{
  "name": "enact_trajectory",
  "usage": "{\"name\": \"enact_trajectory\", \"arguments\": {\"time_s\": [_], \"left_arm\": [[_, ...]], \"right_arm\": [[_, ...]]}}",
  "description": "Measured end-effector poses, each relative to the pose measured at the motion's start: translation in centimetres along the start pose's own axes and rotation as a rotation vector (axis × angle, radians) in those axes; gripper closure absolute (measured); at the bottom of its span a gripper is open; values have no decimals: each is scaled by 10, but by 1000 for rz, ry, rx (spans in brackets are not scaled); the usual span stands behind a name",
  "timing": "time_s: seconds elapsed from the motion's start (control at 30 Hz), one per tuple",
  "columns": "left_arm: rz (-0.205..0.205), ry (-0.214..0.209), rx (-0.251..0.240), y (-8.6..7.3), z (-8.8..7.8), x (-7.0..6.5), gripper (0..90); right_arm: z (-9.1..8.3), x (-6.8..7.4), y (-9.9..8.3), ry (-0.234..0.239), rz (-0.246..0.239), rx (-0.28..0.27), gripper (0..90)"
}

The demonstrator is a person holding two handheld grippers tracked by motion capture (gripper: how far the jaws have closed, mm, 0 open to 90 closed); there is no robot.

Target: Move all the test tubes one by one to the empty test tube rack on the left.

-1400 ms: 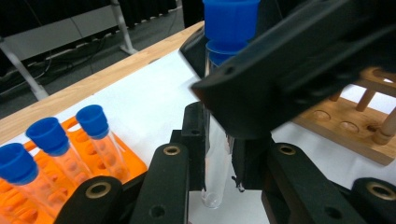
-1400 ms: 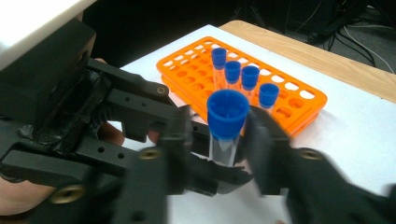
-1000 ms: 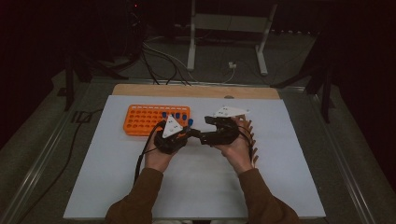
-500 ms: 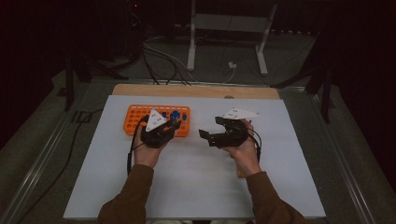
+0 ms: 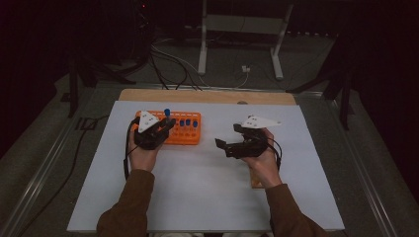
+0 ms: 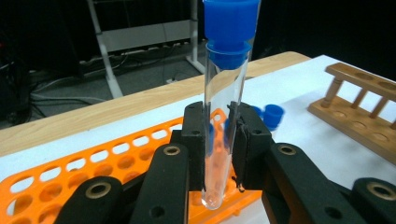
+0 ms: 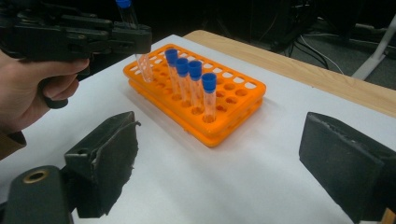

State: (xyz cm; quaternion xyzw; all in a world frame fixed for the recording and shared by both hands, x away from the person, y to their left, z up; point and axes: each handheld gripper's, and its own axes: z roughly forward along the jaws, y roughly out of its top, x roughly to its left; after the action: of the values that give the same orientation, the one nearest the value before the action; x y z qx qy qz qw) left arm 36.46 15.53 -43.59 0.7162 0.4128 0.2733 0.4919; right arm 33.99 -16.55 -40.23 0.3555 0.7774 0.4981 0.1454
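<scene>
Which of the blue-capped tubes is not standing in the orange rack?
The tube clamped upright in the left gripper hangs above the orange rack. The other four tubes stand in a row in its holes.

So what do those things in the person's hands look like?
Each claw, left and right, is chunky black plastic with two thick padded jaws and brass-ringed pivots. A pale grey three-cornered plate with dark dots sits on top, a black cable trails off, and the sleeves are brown.

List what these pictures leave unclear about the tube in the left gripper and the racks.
- Test tube, left gripper view: its middle hidden by the left gripper.
- Wooden rack, left gripper view: cut off by the right edge.
- Orange rack, high view: near-left part hidden by the gripper; holes too small to count.
</scene>
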Motion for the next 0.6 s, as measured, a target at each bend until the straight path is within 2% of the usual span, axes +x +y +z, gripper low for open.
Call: {"name": "enact_trajectory", "arguments": {"time_s": [0.3, 0.6], "left_arm": [[-49, 49, 22, -7, 11, 16, 773], [-59, 81, 67, -16, 25, 21, 774]], "right_arm": [[-8, -3, -5, -4, 6, -10, 80], [-15, -5, -8, -11, 7, -24, 78]]}}
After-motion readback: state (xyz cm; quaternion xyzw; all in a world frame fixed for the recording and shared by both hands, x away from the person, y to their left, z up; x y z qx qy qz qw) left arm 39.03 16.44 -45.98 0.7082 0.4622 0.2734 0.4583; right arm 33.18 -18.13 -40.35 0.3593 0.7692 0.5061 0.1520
